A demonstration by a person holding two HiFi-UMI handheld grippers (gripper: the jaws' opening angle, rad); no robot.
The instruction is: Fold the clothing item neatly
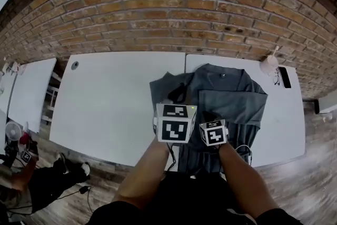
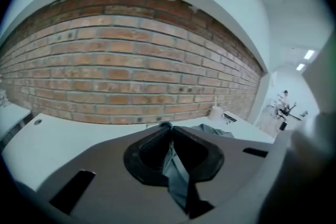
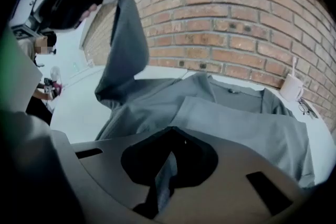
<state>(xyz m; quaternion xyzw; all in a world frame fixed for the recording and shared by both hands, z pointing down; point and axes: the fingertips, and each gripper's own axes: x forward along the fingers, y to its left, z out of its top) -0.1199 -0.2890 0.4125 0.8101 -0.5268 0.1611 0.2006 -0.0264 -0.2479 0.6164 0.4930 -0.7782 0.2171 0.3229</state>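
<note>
While a person stands before two white worktops pushed together along a brick wall [image 1: 174, 13], a grey shirt [image 1: 226, 95] lies spread across them. It rests mostly on the right worktop [image 1: 287, 118], and its edge crosses the seam onto the left worktop [image 1: 110, 97]. The collar points toward the wall and the hem toward the person. A panel from the person's right side already lies flat across the chest.

The left tongs [image 2: 170, 147] are closed tight on a narrow fold of the grey cloth, pinched between their two black pads. From the right gripper view they sit high above the worktop. The cloth, likely the left sleeve or left edge, drapes down from them in a long strip to the rest of the shirt. Holding it clear probably lets that side swing over the middle without dragging or wrinkling the layer beneath.

The right tongs [image 3: 168, 162] are also clamped on grey cloth, low and close to the hem on the person's side. This grip seems meant to anchor the shirt so it does not slide while the other side is carried across.

A white cup [image 1: 269, 65] and a dark phone [image 1: 285, 76] sit by the wall near the shirt's far shoulder, on the person's right, away from the raised side.
</note>
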